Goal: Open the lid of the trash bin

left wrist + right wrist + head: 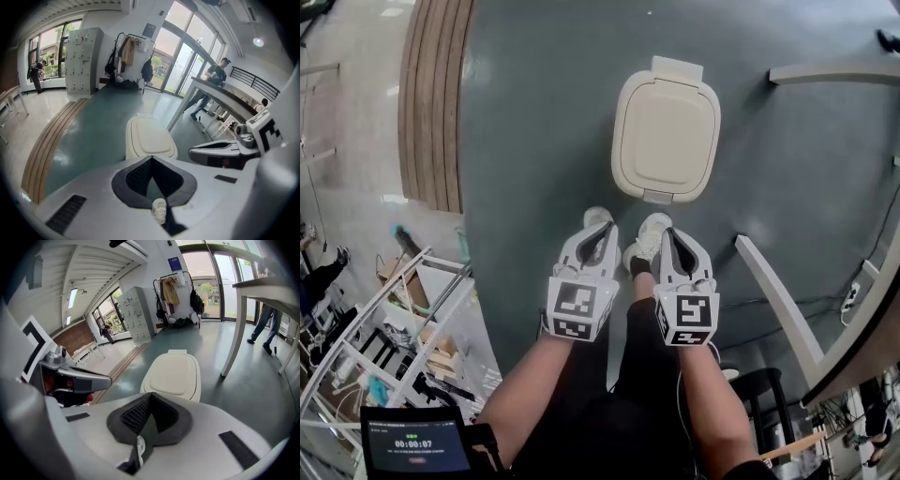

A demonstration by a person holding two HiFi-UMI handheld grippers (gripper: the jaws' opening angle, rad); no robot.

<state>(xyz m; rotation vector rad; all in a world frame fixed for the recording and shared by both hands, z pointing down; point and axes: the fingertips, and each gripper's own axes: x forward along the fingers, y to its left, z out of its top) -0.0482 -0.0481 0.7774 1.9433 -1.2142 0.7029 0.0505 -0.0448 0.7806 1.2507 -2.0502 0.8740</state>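
Forearms [534, 403] reached forward from the bottom of the head view, each hand holding a gripper by its marker cube. At the lower left corner sat a small timer screen [414, 448]. The left gripper [600, 234] and the right gripper [667, 232] were held side by side, near each other but apart, both pointing ahead and down over a pair of white sneakers [654, 230].

In the left gripper view, the left gripper's jaws met at their tips with nothing between them. The right gripper's own view showed the same: tips together, gripping nothing.

Just ahead of the sneakers, on the grey-green floor [534, 141], stood the cream trash bin [666, 131]. Its lid lay flat and shut, with the hinge on the far side and a small tab on the near edge. Neither gripper touched it.

A wooden floor strip [436, 94] curved along the left, and a white table leg [773, 300] slanted at the right.
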